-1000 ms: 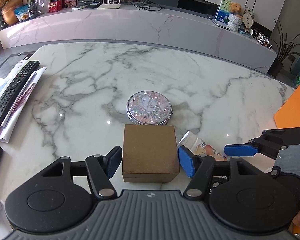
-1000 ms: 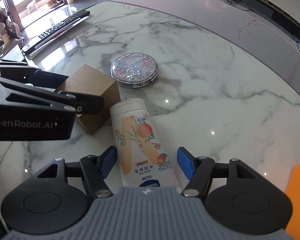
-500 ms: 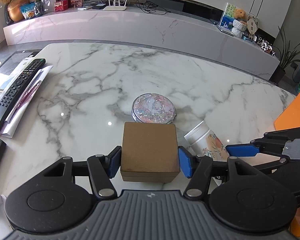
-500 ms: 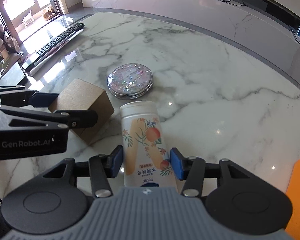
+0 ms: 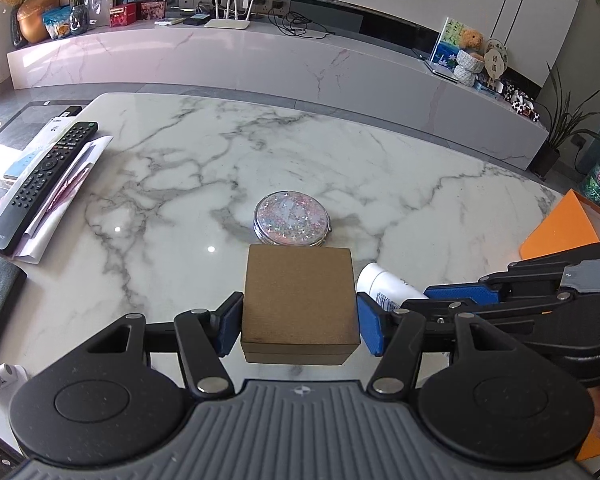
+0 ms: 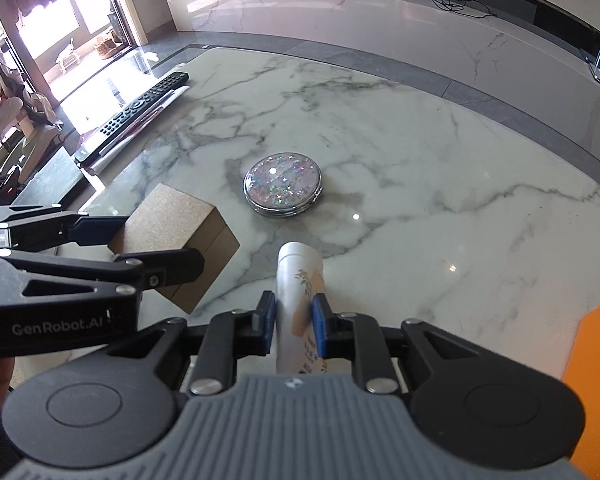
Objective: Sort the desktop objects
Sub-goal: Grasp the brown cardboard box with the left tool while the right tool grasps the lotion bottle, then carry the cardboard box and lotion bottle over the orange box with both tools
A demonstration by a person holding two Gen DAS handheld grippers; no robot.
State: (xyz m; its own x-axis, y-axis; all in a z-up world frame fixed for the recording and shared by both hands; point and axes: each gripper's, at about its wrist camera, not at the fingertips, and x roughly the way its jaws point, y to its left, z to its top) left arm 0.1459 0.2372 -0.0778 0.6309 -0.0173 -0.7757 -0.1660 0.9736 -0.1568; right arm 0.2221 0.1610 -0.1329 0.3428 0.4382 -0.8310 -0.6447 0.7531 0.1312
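**Both grippers clamped on their objects above the marble table**

Left wrist view: the left gripper (image 5: 299,322) has its 2 blue pads pressed against the sides of a brown square cardboard box (image 5: 299,300), so it is pinching the box. Just behind the box, a round mirror compact with a glittery pink lid (image 5: 291,225) lies flat on the white marble table (image 5: 340,160). To the right of the box is the white end of a cylindrical tube with a peach print (image 5: 382,282), held by the right gripper (image 5: 456,296). A black remote control (image 5: 44,178) lies on papers near the left edge of the table. An orange sheet (image 5: 560,226) is at the right edge.

Right wrist view: the right gripper (image 6: 293,322) has its 2 blue pads closed on the tube (image 6: 300,276), which points forward toward the compact (image 6: 283,185). The left gripper (image 6: 140,248) holds the box (image 6: 176,232) at the left, near the tube but apart from it. The remote control (image 6: 140,114) is farther back on the left.
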